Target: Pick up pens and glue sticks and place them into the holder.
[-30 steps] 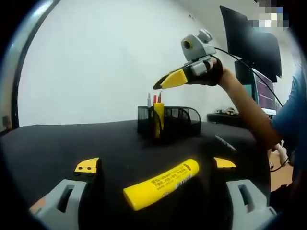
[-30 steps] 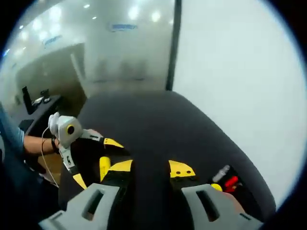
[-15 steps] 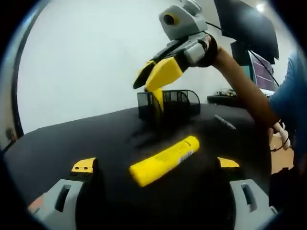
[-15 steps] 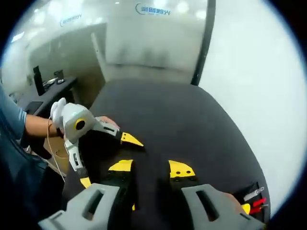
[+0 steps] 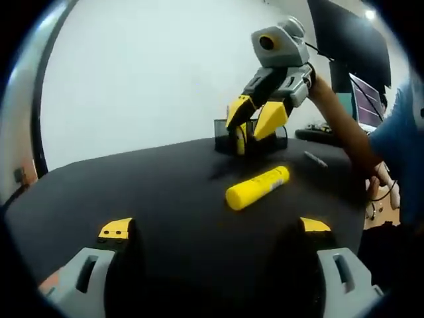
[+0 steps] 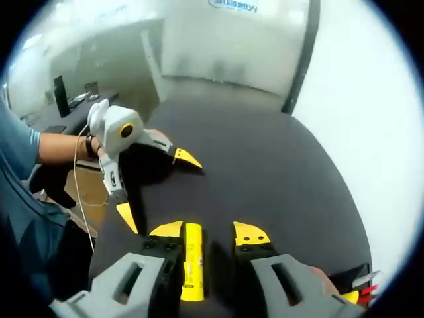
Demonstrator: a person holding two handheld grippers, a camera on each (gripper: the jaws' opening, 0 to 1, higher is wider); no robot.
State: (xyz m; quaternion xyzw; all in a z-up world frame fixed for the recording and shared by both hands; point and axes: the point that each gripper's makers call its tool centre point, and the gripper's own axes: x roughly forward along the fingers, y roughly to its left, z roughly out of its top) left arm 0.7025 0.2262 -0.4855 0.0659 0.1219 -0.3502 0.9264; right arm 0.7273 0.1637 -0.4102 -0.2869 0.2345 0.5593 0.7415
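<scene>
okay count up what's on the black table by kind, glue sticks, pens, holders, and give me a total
Loose yellow glue stick: 1
Loose pen: 1
Black mesh holder: 1, already with items inside, too small to count
Total: 3

My yellow glue stick (image 5: pixel 258 187) lies flat on the black desk (image 5: pixel 152 192), toward one o'clock, near the black mesh holder (image 5: pixel 233 140) beyond.

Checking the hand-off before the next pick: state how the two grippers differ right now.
The left gripper has its jaws spread wide, low over the black table, with the yellow glue stick lying well ahead of it. The right gripper has narrower jaws hovering directly over that glue stick, near the holder. Both are open, gripping nothing, with yellow tips.
</scene>
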